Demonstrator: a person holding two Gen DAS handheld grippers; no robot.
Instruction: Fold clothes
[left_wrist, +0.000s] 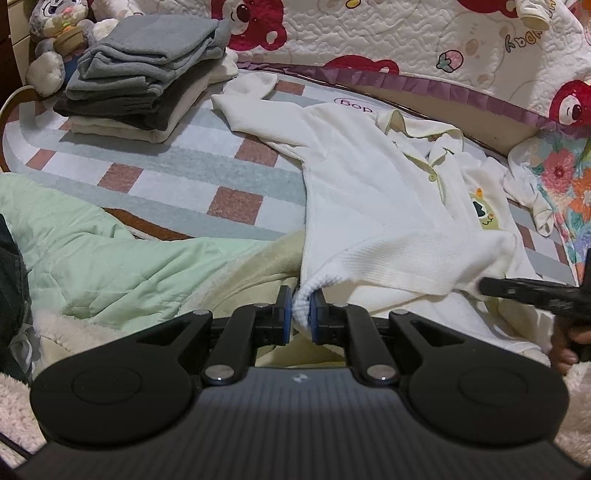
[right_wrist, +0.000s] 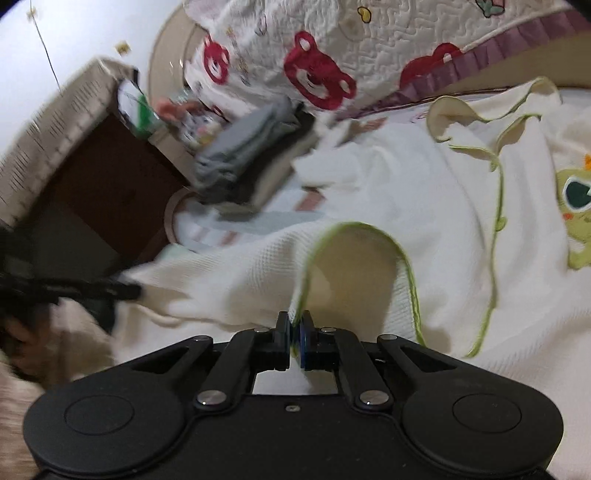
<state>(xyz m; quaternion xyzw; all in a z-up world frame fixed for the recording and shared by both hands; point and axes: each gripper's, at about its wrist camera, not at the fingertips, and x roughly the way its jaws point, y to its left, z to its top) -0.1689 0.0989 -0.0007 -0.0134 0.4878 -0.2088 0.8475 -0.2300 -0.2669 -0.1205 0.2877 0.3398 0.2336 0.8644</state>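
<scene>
Between the blue pads of the left hand-held gripper (left_wrist: 302, 309) sits the ribbed hem corner of a cream waffle-knit pyjama top with green piping (left_wrist: 373, 206); the right hand-held gripper (right_wrist: 295, 334) pinches its green-edged hem. It lies spread on the checked bed mat (left_wrist: 177, 173), not yet folded. A finished stack of folded grey and cream clothes (left_wrist: 144, 77) rests well apart, leaving open mat between.

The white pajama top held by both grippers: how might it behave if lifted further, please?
The white pajama top probably stays floppy, since it sags between the left gripper and right gripper. Its sleeve would likely trail, and it seems light.
</scene>
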